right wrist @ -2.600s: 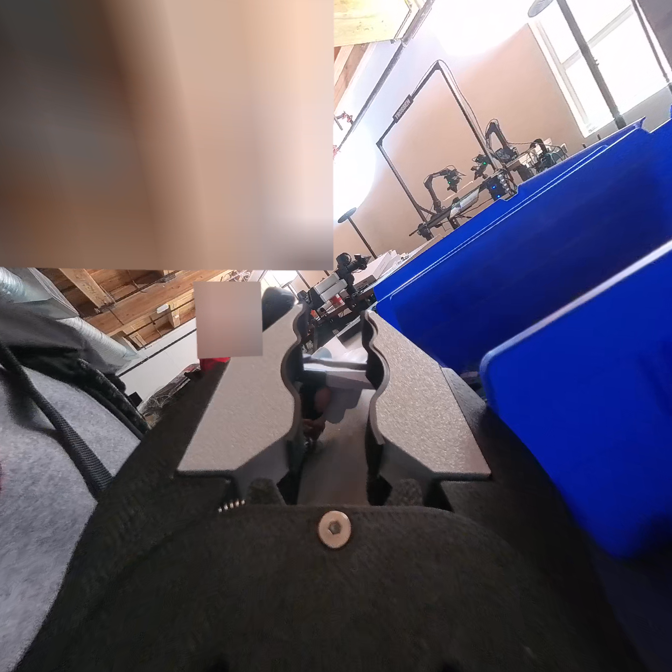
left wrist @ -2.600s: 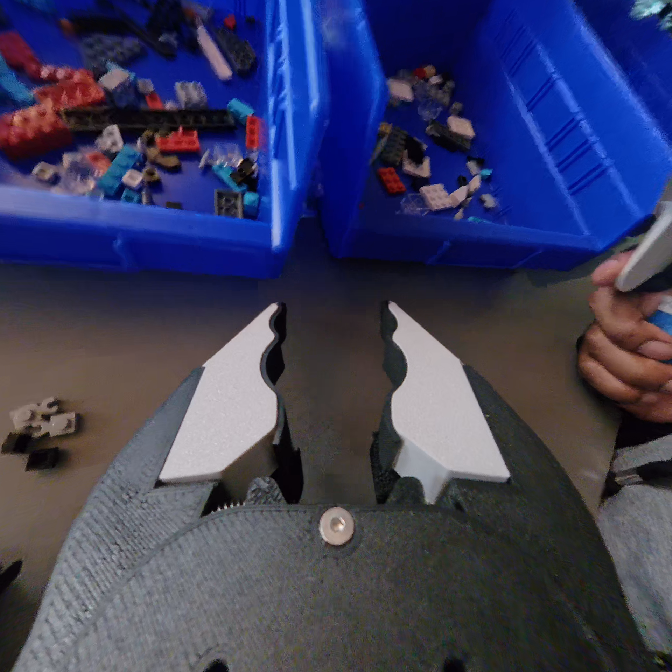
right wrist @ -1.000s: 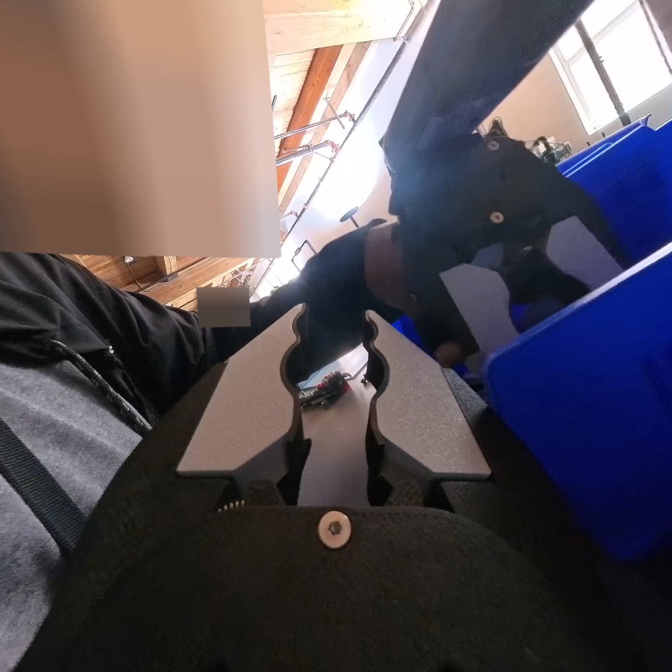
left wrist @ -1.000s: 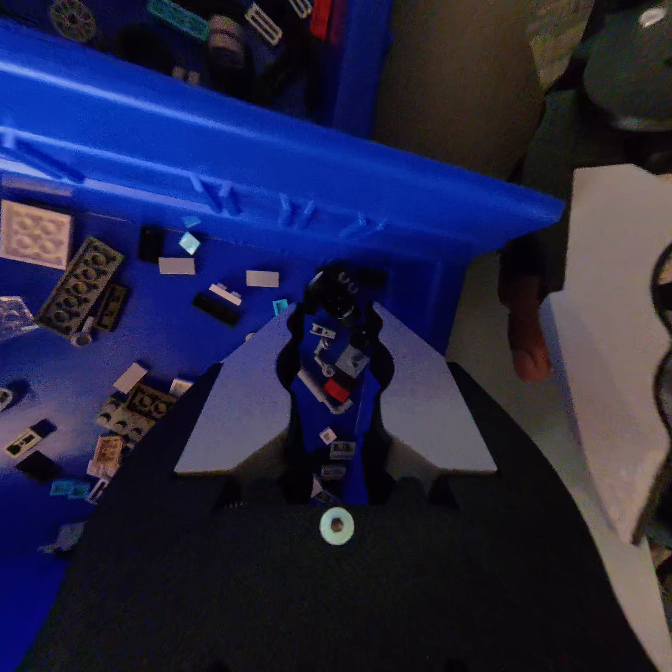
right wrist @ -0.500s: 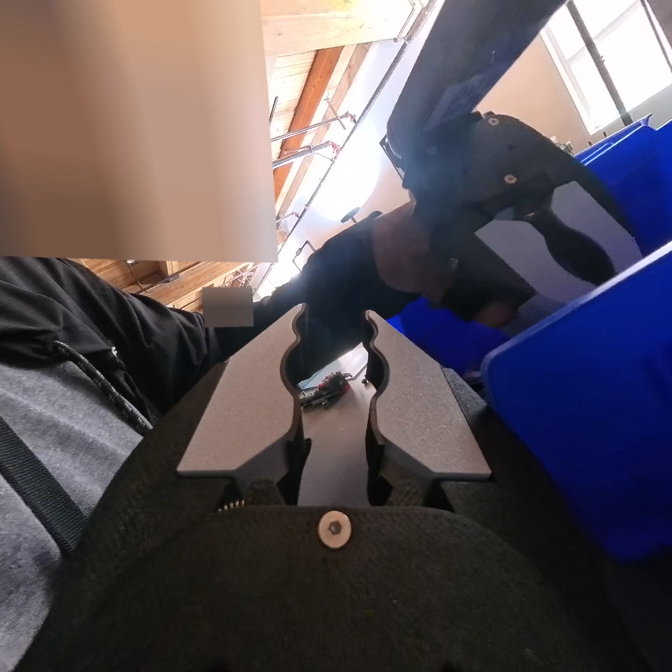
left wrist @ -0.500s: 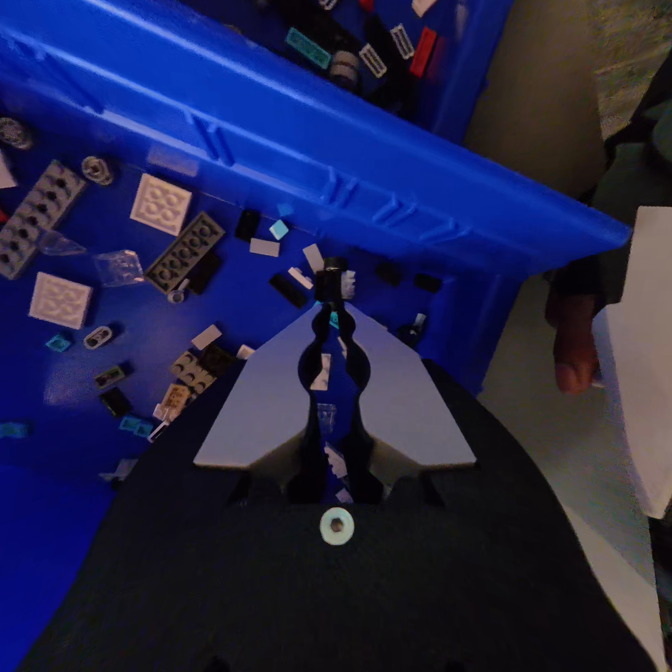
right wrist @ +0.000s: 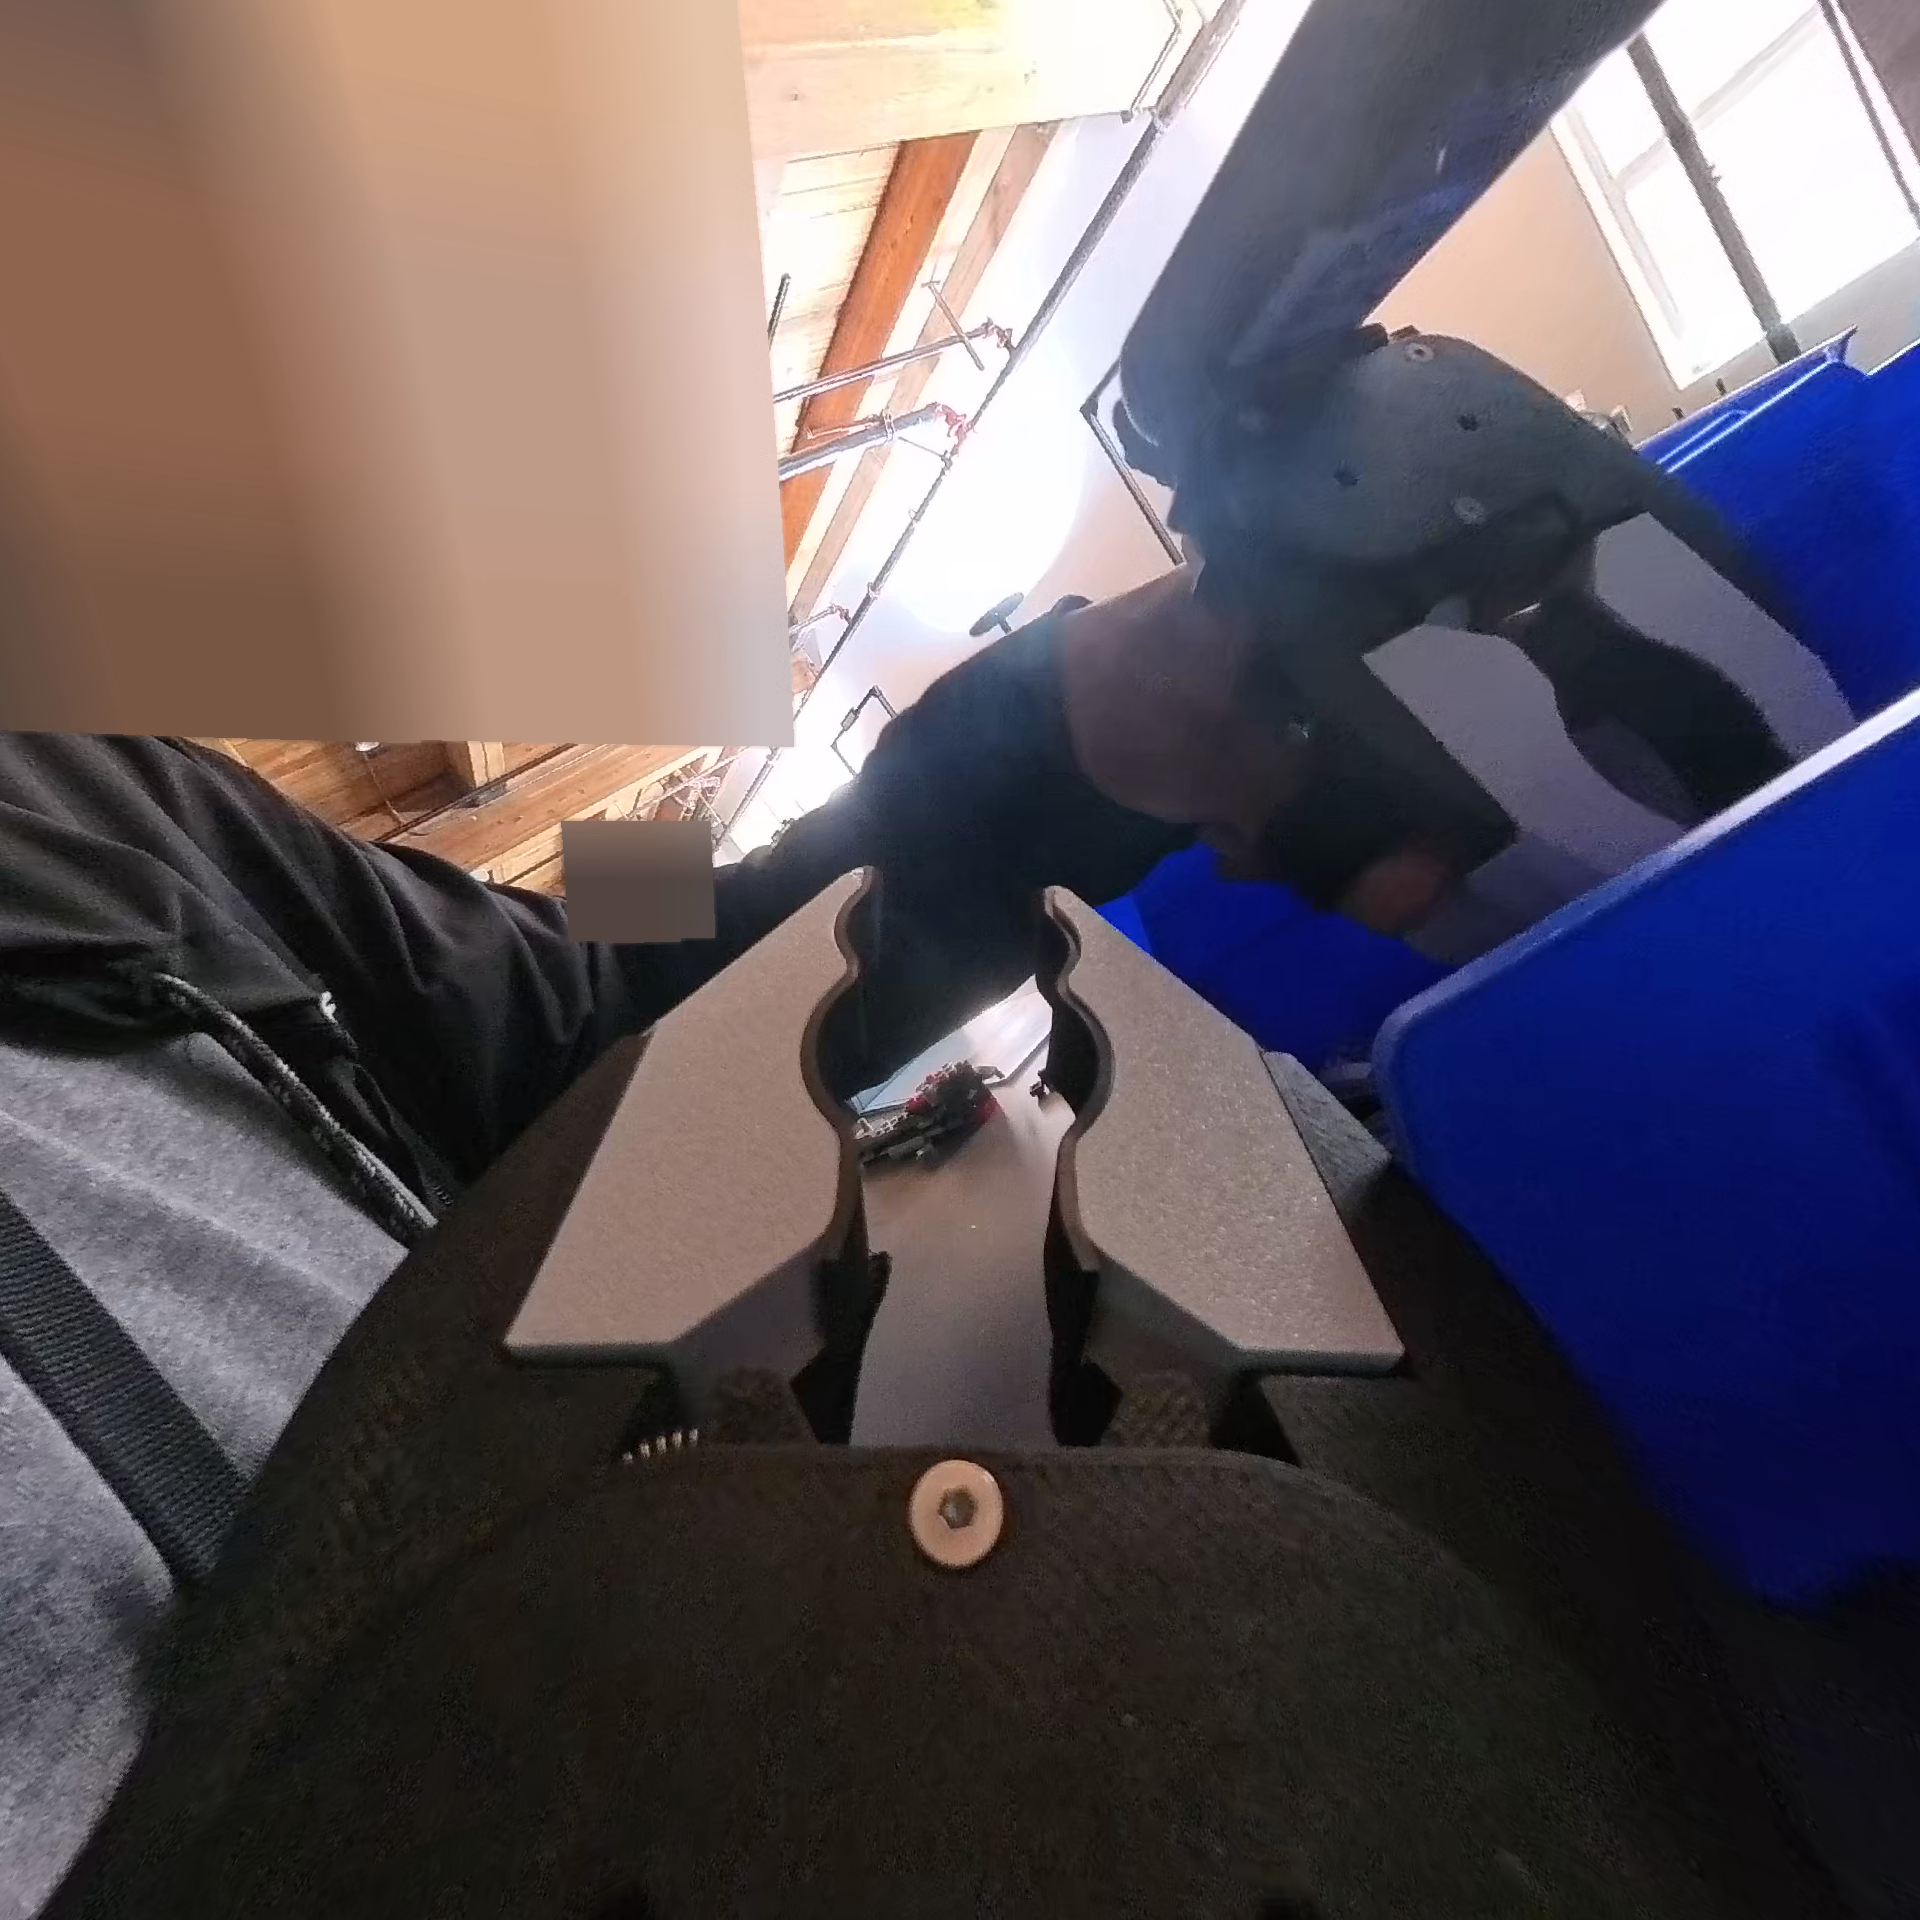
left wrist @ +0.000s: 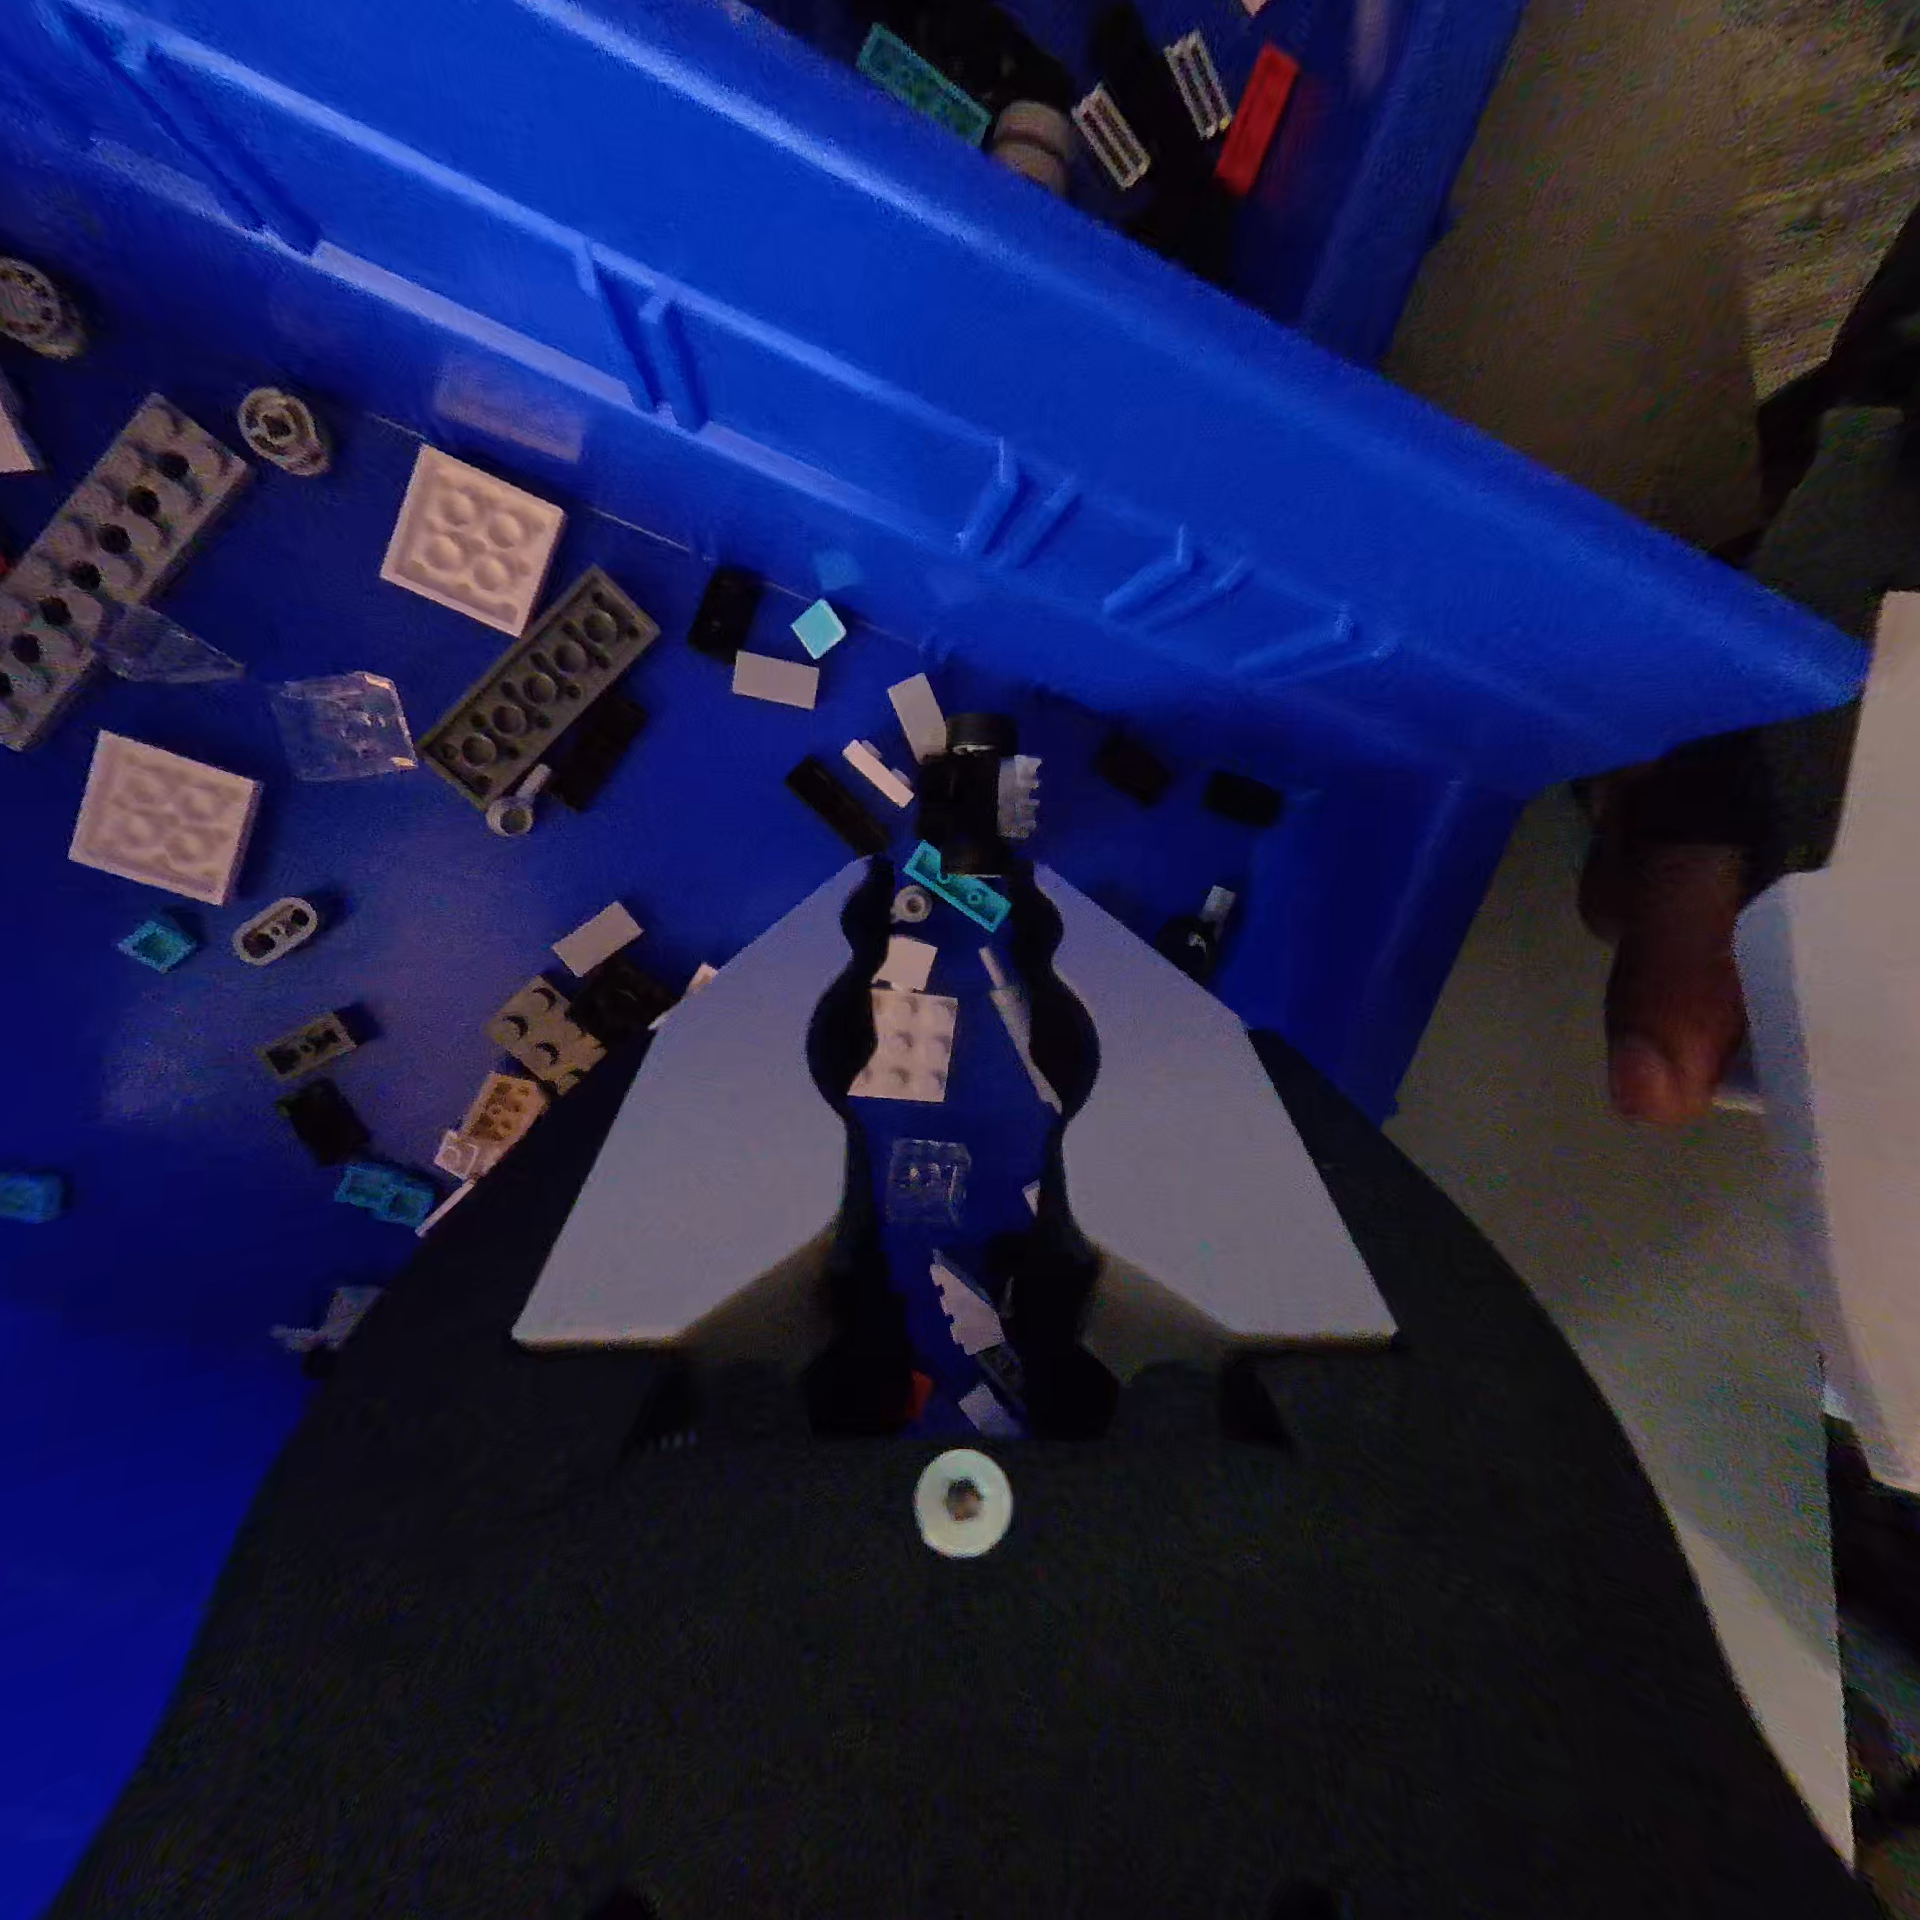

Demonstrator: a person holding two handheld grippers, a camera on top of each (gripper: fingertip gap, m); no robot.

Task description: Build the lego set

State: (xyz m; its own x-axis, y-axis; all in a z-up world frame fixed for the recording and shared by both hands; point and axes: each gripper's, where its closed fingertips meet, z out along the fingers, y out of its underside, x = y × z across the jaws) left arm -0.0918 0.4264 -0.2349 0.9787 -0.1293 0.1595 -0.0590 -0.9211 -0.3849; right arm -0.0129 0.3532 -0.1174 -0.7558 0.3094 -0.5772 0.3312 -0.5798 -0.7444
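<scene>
Left gripper [left wrist: 961,847]: you pinch small black round lego piece [left wrist: 966,790] at tips, 12 o'clock, above blue plastic bin [left wrist: 1039,436] floor. Right gripper [right wrist: 951,914]: gapped, empty, beside bin.

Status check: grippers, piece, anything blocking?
Left gripper shut on small black piece over blue bin. Right gripper open, empty, idle. Nothing blocking.

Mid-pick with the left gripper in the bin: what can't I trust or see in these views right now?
- Left wrist view: the black piece at the left gripper tips; dim and blurred, shape unclear.
- Bin floor near the camera: hidden by the gripper body.
- Right wrist view: the partial build on the table shows only between the fingers.
</scene>
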